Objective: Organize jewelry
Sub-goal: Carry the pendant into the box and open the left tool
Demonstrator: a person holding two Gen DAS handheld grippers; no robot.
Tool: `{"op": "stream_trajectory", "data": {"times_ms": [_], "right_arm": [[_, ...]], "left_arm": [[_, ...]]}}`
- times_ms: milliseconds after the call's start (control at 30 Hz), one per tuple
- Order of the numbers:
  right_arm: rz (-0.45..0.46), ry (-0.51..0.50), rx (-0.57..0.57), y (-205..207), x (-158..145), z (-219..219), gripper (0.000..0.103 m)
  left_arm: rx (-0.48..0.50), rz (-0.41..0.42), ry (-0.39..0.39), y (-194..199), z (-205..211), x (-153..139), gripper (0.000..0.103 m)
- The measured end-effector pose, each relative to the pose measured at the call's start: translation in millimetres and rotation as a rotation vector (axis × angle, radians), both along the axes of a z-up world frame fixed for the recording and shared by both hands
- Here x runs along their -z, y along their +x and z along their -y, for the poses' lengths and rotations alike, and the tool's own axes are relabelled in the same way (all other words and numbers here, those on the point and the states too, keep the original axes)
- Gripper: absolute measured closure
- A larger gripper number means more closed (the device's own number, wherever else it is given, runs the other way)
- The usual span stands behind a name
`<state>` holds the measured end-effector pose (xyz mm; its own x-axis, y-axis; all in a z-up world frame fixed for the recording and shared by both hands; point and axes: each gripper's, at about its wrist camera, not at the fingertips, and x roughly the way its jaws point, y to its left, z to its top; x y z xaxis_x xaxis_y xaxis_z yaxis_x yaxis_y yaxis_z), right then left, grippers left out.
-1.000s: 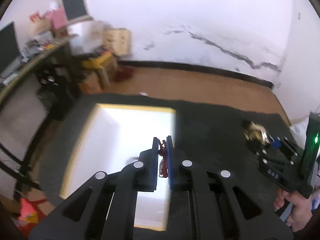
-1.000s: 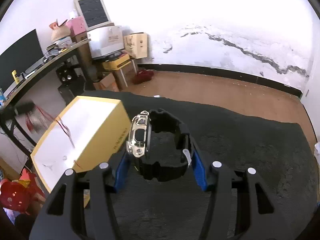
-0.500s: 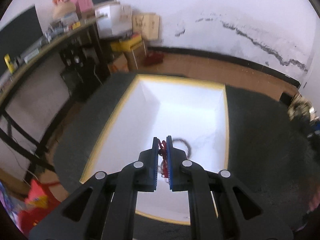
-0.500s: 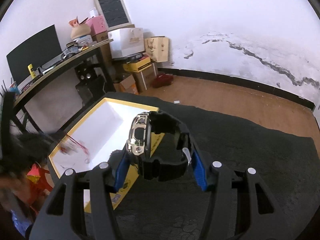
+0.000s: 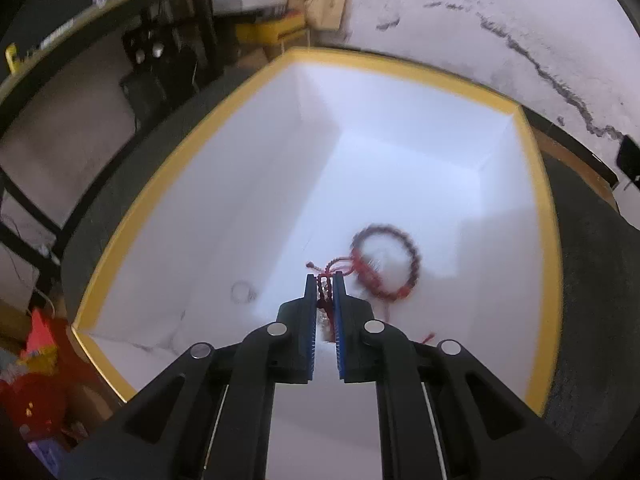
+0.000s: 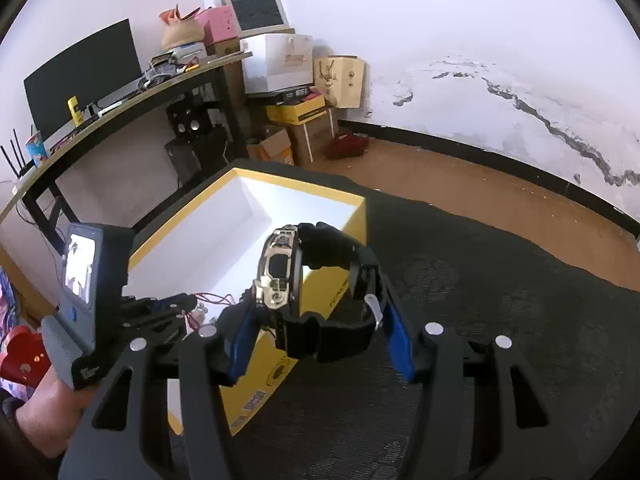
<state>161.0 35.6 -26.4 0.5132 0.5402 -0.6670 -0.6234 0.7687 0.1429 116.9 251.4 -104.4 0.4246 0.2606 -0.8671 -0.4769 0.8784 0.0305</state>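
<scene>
My left gripper (image 5: 325, 280) is shut on a red cord piece of jewelry (image 5: 325, 294) low inside the white box with a yellow rim (image 5: 400, 66). Just beyond its tips, a beaded bracelet (image 5: 414, 254) of dark and red beads lies on the box floor, and a small ring (image 5: 242, 292) lies to the left. My right gripper (image 6: 320, 312) holds a black wristwatch with a metallic face (image 6: 280, 276) between its blue pads, above the mat beside the box (image 6: 304, 196). The right wrist view also shows the left gripper (image 6: 188, 304) inside the box, held by a hand (image 6: 44, 408).
The box stands on a dark mat (image 6: 500, 320) that reaches to the right. A desk with a monitor (image 6: 80, 76) stands at the left. Cardboard boxes (image 6: 312, 120) are stacked against the white wall, and a red object (image 6: 20, 352) lies on the floor at lower left.
My left gripper has sunk into the box with the red cord still in its jaws. My right gripper has swung toward the box with the watch, and the box now sits behind it.
</scene>
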Motion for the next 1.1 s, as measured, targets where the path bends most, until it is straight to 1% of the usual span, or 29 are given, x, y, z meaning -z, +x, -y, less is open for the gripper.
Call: {"op": "stream_trajectory", "data": {"times_ms": [33,133,500,600,633,767,833,867,933,967,1000,1067,1100], "right_arm": [[-0.001,-0.004,-0.006,0,1,-2,0.048],[-0.004,-0.015,-0.021,-5,5,-11,0.048],[-0.011,-0.027,-0.053,-16,9,-35,0.048],[-0.002,-0.032,-0.055,-18,8,-41,0.048],[-0.001,-0.033,-0.056,-17,8,-43,0.048],[0.008,-0.046,-0.053,-17,7,-48,0.048],[0.003,-0.052,-0.048,-13,7,-52,0.048],[-0.003,-0.054,-0.046,-11,8,-55,0.048],[-0.018,-0.058,-0.042,-7,10,-62,0.048],[-0.028,-0.059,-0.041,-5,11,-65,0.048],[-0.045,-0.060,-0.039,-1,12,-70,0.048],[-0.067,-0.073,-0.037,6,14,-80,0.048],[-0.074,-0.088,-0.034,10,16,-86,0.048]], "left_arm": [[0.001,-0.004,-0.001,-1,-1,3,0.095],[0.001,-0.007,0.030,-5,-6,5,0.095],[0.010,0.001,0.025,-9,-20,10,0.095],[0.015,0.006,0.057,-10,-20,8,0.095],[0.019,0.007,0.057,-11,-19,8,0.095],[0.022,0.008,0.014,-12,-23,11,0.095],[0.025,0.008,0.012,-14,-23,10,0.094],[0.030,0.005,0.006,-14,-22,11,0.089],[0.031,0.002,0.004,-16,-21,10,0.046],[0.030,0.016,0.006,-19,-21,7,0.013],[0.031,0.037,0.011,-21,-21,2,0.010],[0.024,0.087,0.008,-29,-19,-9,0.010],[0.025,0.094,-0.004,-31,-19,-11,0.010]]}}
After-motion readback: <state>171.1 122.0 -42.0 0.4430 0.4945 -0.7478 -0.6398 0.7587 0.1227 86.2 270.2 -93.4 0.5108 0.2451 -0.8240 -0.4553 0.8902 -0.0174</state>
